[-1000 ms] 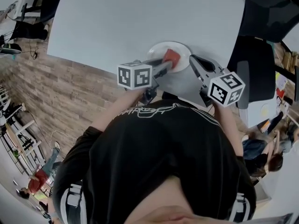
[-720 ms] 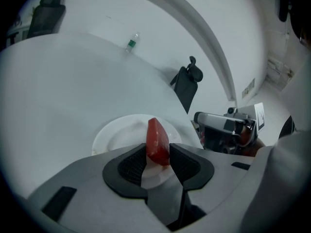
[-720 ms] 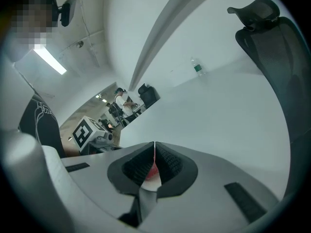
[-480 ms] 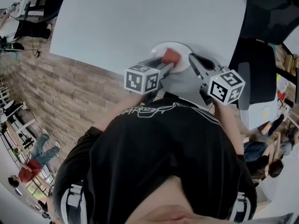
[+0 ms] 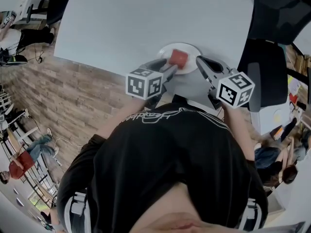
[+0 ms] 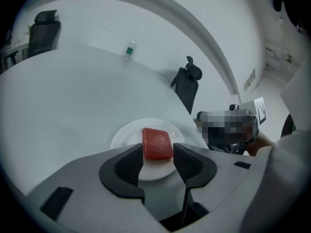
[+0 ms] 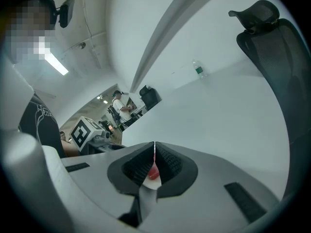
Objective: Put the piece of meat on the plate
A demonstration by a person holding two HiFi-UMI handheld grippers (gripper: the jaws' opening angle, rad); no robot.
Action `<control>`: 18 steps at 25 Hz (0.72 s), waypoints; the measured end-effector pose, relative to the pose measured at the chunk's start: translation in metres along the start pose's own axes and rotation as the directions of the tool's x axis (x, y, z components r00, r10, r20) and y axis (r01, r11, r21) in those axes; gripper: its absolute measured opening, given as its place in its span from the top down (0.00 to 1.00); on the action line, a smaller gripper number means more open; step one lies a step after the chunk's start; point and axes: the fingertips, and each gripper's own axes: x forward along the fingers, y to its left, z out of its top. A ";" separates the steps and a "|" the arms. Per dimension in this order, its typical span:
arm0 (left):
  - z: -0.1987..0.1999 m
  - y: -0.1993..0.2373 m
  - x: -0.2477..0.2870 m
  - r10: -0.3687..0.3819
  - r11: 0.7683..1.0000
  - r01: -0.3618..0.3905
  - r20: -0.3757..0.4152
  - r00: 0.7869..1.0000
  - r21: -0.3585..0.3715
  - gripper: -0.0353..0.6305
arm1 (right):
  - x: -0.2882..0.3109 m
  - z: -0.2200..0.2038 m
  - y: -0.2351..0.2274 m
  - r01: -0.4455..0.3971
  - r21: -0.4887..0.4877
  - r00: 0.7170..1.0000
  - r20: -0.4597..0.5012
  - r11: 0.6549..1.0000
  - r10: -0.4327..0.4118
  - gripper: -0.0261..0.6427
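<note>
release step — the left hand-held gripper (image 5: 171, 67) is opening its jaws around the piece of meat (image 6: 157, 143) on the plate (image 6: 124, 135), the right hand-held gripper (image 7: 154, 152) pressed together; next, it likely withdraws toward 7 o'clock.

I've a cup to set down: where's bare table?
The table is bare beyond the plate, out to the far bottle. Crowded at the near edge: meat on the plate, left gripper, jaws opening around it, right gripper alongside.

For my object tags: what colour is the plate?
The plate is plain white, seen best in the left gripper view.
</note>
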 end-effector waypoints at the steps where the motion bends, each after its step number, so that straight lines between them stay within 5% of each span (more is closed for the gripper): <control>1: 0.003 -0.001 -0.005 -0.005 1.000 0.005 0.013 1.000 0.003 0.66 | -0.001 0.000 0.002 0.002 -0.004 1.000 -0.001 1.000 -0.002 0.95; 7: 0.025 -0.026 -0.035 -0.052 0.992 0.041 0.087 0.995 0.122 0.68 | -0.015 0.006 0.017 0.035 -0.063 0.999 0.008 0.997 -0.035 0.95; 14: 0.041 -0.057 -0.088 -0.135 0.969 0.090 0.188 0.973 0.232 0.90 | -0.034 0.021 0.060 0.065 -0.116 0.996 0.066 0.991 -0.058 0.95; 18: 0.039 -0.072 -0.129 -0.224 0.955 0.167 0.224 0.949 0.247 0.93 | -0.041 0.025 0.101 0.071 -0.153 0.993 0.102 0.986 -0.055 0.95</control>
